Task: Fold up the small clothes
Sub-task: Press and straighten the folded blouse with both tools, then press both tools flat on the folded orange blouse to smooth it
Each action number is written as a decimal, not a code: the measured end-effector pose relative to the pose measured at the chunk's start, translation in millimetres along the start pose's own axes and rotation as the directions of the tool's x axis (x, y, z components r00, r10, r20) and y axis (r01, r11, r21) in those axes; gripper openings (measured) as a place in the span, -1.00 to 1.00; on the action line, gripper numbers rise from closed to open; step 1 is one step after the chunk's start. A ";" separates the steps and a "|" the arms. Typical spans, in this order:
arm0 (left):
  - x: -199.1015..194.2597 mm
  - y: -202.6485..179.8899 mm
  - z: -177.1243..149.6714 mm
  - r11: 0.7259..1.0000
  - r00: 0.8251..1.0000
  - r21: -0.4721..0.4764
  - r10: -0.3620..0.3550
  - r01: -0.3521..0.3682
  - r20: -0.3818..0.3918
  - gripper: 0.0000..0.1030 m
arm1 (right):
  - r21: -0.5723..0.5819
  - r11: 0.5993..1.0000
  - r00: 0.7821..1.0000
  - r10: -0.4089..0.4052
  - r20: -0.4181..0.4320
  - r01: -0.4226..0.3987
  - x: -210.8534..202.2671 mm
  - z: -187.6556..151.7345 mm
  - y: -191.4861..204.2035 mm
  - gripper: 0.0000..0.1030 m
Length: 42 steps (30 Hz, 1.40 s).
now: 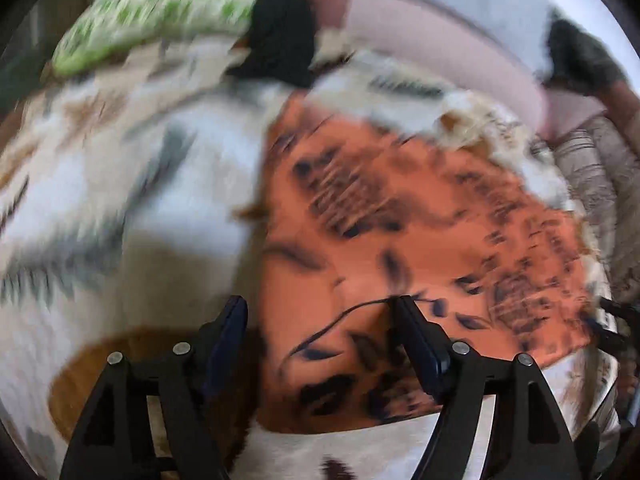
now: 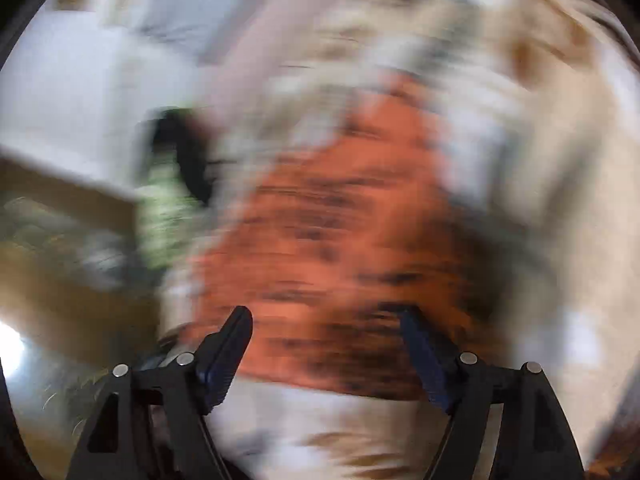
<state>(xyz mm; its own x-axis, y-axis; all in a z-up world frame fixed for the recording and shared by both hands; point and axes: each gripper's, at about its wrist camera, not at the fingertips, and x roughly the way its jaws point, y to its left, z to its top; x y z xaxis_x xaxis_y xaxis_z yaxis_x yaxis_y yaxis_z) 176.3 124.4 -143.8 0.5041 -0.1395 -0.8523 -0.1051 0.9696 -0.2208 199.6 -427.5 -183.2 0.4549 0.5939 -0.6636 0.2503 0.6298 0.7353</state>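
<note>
An orange cloth with dark leaf prints [image 1: 400, 240] lies spread on a white bedcover with brown and grey patterns [image 1: 120, 184]. My left gripper [image 1: 322, 306] hangs over the cloth's near left edge, its jaws wide apart and nothing between the pads. The right wrist view is heavily blurred. There the same orange cloth [image 2: 332, 232] fills the middle, and my right gripper [image 2: 326, 318] stands open above its near edge with nothing held.
A green and white patterned cloth [image 1: 160, 12] and a black garment [image 1: 280, 28] lie at the bed's far side. A pink cushion or blanket [image 1: 440, 48] runs along the back right. A dark furry thing [image 1: 580, 56] sits far right.
</note>
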 end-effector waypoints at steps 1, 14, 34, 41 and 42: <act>-4.0 6.5 -0.2 0.999 1.000 -0.043 -0.011 0.011 0.003 0.49 | 0.073 0.997 0.998 0.008 0.070 -0.013 -17.1 -4.3 -7.5 -0.08; -31.0 -29.3 -19.8 1.000 0.999 -0.001 -0.003 0.003 0.048 0.49 | 0.213 0.959 0.978 0.163 0.131 -0.188 -25.0 -67.3 -27.9 0.62; -21.5 -97.2 -16.7 0.987 0.994 0.124 0.091 -0.099 0.067 0.56 | 0.098 0.995 0.985 -0.052 0.167 0.036 -5.6 -32.7 14.1 0.40; -15.7 -120.2 -5.7 0.981 0.992 0.156 0.103 -0.113 0.074 0.56 | 0.080 0.994 0.986 -0.080 0.146 0.068 2.2 -29.4 19.6 0.43; -14.3 -121.0 -4.8 0.983 0.993 0.149 0.102 -0.111 0.066 0.56 | 0.071 0.995 0.986 -0.082 0.143 0.073 3.4 -28.6 21.9 0.43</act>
<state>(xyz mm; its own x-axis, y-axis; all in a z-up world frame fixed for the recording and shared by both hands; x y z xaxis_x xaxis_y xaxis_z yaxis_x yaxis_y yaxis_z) 177.7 8.2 -107.2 0.5460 -0.0262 -0.8374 -0.0315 0.9982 -0.0517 182.1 -397.3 -173.3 0.5501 0.4623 -0.6955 0.3429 0.6343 0.6929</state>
